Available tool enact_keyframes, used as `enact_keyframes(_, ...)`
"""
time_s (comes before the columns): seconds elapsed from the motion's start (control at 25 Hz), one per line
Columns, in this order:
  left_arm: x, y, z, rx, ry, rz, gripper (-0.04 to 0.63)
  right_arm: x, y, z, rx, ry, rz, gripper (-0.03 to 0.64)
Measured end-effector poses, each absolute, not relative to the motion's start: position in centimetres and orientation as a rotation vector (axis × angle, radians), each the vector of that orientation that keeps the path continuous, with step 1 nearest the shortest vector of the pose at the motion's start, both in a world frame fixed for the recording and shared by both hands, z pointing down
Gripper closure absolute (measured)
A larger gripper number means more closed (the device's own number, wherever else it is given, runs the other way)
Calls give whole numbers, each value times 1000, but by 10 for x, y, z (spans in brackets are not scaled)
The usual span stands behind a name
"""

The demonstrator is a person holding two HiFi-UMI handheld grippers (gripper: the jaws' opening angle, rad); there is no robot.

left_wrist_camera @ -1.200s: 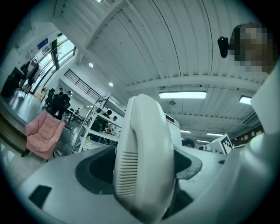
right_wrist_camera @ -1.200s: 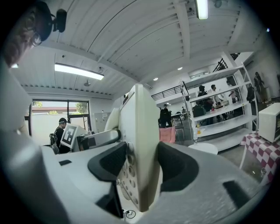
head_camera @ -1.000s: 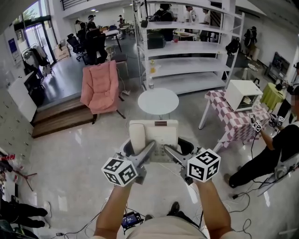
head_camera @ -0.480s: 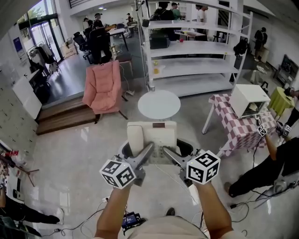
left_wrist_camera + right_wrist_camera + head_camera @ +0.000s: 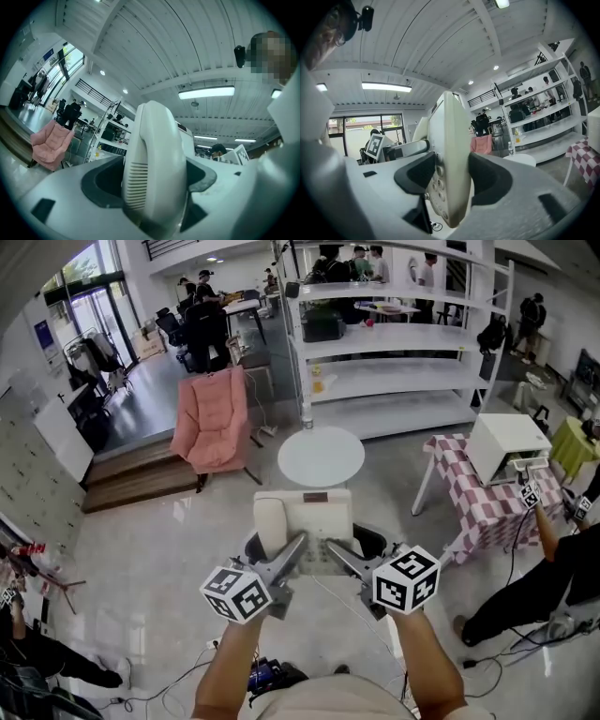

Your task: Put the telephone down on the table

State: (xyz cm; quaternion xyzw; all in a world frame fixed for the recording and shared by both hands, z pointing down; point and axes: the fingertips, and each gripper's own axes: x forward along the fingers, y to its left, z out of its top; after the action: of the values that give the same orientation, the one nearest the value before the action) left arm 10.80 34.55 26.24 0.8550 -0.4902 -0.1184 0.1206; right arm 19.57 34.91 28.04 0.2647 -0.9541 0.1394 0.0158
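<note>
Left gripper [image 5: 287,555] and right gripper [image 5: 339,555] are both clamped on the cream-white plastic desk telephone [image 5: 305,521], one at each side. I note the set is held level in the air over the glossy grey floor, short of the table and not resting on anything.

Surroundings, by size:
- Tall white metal shelving unit [image 5: 394,338] stands at the far side, its shelves mostly bare.
- Pink padded armchair [image 5: 216,418] stands to the left of the shelving.
- Rectangular table under a pink-and-white checked cloth [image 5: 473,498] stands at the right and carries a white box-shaped appliance [image 5: 506,448].
- Round white table [image 5: 321,456] stands directly beyond the telephone, between the armchair and the checked table, its top bare.

Grip detail:
- Left gripper view: left gripper [image 5: 154,187] has its jaws closed on the telephone's handset [image 5: 154,159], which stands on edge between them, its grille slots facing left.
- Right gripper view: right gripper [image 5: 450,187] has its jaws closed on the opposite edge of the telephone [image 5: 450,154], with a row of small round keys showing on the face nearest the left jaw.
</note>
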Motion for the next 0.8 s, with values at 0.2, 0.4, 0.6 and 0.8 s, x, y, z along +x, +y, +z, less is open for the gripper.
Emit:
enact_keyframes(0.2,121,333,263,2511,-1398,-336,230,208,339,281,861,-2961,441,403)
enact_keyframes(0.4,133,311,267,2526,-1341,-326,230,220,320,284,923,-2939,457,403)
enact_keyframes(0.6,129,286,275,2543,-1275,-325,230,216,300,292,992,-2907,460,403)
enact_keyframes(0.8,109,253,274,2555,-1219,-324,230,195,270,289,1048,-2880,465,403)
